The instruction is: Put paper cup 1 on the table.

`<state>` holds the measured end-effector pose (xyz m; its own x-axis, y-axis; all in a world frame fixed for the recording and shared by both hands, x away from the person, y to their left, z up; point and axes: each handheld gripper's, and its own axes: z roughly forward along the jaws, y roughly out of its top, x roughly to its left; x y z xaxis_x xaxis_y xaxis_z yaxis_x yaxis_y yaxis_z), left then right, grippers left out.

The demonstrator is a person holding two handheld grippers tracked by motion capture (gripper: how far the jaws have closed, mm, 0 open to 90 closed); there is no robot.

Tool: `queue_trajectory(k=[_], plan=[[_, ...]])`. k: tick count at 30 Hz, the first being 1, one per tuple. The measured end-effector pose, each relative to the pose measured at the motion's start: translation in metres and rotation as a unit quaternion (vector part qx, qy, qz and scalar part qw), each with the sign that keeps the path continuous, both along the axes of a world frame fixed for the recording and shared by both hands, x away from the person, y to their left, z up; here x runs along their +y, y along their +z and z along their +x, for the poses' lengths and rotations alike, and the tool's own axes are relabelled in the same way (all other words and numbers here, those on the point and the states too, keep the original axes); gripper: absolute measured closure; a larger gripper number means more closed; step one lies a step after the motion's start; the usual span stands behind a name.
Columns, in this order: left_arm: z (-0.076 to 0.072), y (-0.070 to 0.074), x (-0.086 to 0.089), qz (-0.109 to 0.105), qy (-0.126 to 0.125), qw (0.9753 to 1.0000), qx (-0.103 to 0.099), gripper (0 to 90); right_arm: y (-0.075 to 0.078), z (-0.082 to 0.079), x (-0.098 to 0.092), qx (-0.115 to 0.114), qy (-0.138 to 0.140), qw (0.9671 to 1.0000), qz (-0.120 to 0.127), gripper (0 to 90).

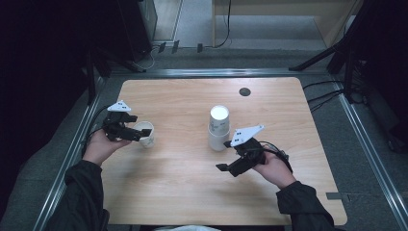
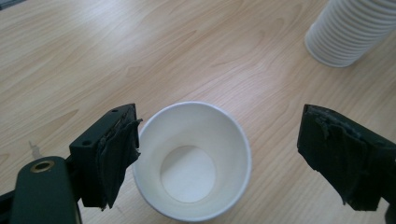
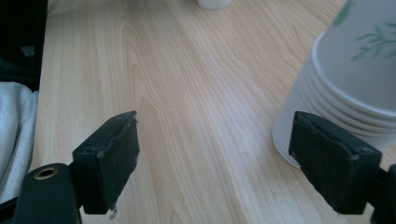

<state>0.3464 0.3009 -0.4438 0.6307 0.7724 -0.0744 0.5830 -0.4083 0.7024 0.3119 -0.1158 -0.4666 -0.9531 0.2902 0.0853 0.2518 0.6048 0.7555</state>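
1. The left tongs (image 1: 137, 134) are released, their jaws spread wide on either side of a single white paper cup (image 1: 145, 134) that stands upright on the wooden counter (image 1: 183, 192).
2. In the left gripper view the cup (image 2: 194, 161) sits between the jaws with its open mouth facing up; its rim is touching or almost touching the left-hand jaw, while a clear gap separates it from the other jaw.
3. The right tongs (image 1: 226, 156) are also released and grasp nothing, their jaws wide apart.
4. A stack of nested paper cups (image 1: 219, 128), upside down on the counter, stands just beside the right tongs, on their far side.
5. In the right gripper view the stack (image 3: 345, 88) sits just beyond the right-hand jaw, outside the gap between the jaws; green leaf print shows on the outermost cup.
6. The single cup and the stack are well apart, with bare counter between them.
7. In the left gripper view the stack (image 2: 350, 30) lies far ahead of the left tongs, off to their right.
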Motion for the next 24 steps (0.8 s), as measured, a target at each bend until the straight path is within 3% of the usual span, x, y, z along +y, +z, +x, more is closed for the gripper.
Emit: queue_trajectory(k=[7,10,15,17,19,20,24], plan=[[-0.013,0.010,-0.008,-0.024,-0.015,0.9996,-0.004,13.1,0.011,0.007,-0.010,0.005,0.002,0.9998,0.017,14.2],[-0.021,0.014,-0.015,-0.030,-0.024,0.9993,-0.001,13.2,0.016,0.016,-0.020,-0.001,-0.032,0.9992,0.025,14.2],[-0.029,0.015,-0.025,-0.021,-0.036,0.9991,-0.002,13.4,0.017,0.026,-0.026,0.005,-0.051,0.9983,0.027,13.9],[-0.033,0.014,-0.031,-0.016,-0.044,0.9989,-0.001,13.4,0.018,0.031,-0.025,0.000,-0.056,0.9983,0.016,13.9],[-0.036,0.013,-0.036,-0.014,-0.050,0.9987,-0.001,13.5,0.020,0.037,-0.025,0.015,-0.061,0.9979,0.010,13.8],[-0.040,0.013,-0.040,-0.017,-0.056,0.9983,-0.001,13.5,0.021,0.041,-0.025,0.024,-0.059,0.9978,0.015,13.7],[-0.046,0.010,-0.047,-0.030,-0.056,0.9979,0.002,13.5,0.025,0.050,-0.026,0.018,-0.064,0.9976,0.018,13.7]])
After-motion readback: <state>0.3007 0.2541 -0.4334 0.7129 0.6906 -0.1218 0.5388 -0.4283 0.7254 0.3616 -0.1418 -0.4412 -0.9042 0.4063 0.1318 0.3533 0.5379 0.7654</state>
